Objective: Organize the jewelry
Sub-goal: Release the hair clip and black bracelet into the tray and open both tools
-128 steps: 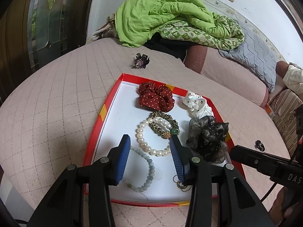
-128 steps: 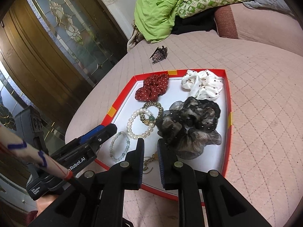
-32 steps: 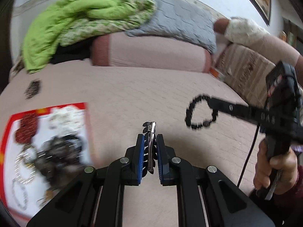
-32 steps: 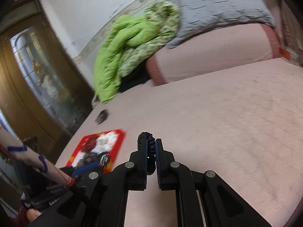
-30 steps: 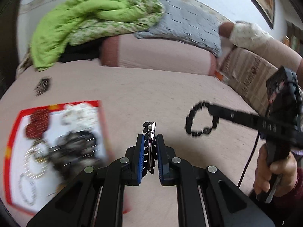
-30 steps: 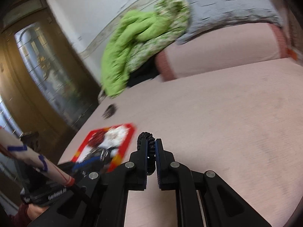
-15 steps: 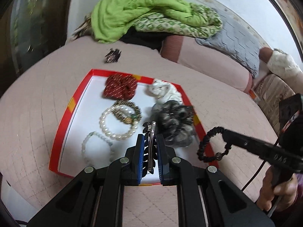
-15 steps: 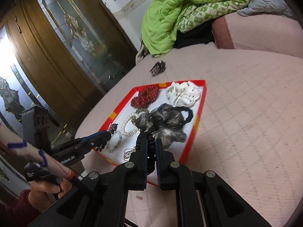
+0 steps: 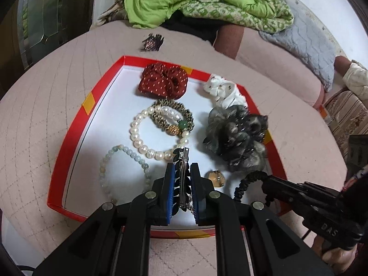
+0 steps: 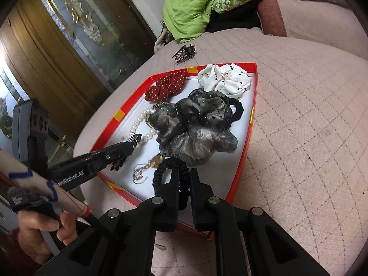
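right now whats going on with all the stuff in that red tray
A person is sorting jewelry with two handheld grippers. The left gripper is shut on a hair clip, and the right gripper is shut on a black hair tie. Both hover over the near end of the red tray, among bracelets and scrunchies.

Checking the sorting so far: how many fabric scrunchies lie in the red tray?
3. The red dotted scrunchie at the far edge, the white scrunchie at the far right corner, and the grey-black sheer scrunchie on the right side of the red tray. Smaller ones could be hidden underneath.
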The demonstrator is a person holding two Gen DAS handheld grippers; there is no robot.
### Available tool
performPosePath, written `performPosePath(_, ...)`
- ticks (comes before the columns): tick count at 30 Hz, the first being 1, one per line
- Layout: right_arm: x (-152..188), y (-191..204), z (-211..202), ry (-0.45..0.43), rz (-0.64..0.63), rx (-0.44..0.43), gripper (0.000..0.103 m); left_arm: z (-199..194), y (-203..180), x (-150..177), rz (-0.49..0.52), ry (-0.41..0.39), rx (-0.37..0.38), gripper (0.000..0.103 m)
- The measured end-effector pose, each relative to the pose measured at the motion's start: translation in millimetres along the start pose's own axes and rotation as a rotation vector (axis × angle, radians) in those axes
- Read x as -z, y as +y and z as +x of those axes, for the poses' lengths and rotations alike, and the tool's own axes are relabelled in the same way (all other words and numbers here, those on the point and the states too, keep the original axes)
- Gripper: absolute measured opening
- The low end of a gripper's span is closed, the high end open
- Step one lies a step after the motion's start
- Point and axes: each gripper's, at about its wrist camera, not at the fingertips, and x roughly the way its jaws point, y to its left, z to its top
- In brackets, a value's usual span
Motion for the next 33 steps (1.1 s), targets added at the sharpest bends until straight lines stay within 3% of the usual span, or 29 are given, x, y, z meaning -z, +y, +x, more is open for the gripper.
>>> performPosePath(11,0,-1,-6,-0.005,-0.028,0.039,0.012,3,-2,3,0.012,0.004,-0.047,0.014)
performPosePath(16,-1,0,-15,-0.020,-0.026,0.040,0.023,1,-1,2,0.010,-0.008,-0.059,0.014)
performPosePath(21,-4,2,-29,-0.050,-0.029,0.048,0.025,-5,-1,2,0.011,-0.031,-0.059,0.016)
performPosePath(25,-5,3,-44,-0.082,-0.013,0.053,0.031,-11,-4,2,0.022,-0.058,-0.071,0.033)
performPosePath(30,-2,5,-60,-0.112,0.004,0.063,0.038,-14,-5,2,0.022,-0.074,-0.080,0.037)
performPosePath(33,1,8,-68,-0.122,0.008,0.068,0.040,-15,-6,3,0.023,-0.078,-0.095,0.054)
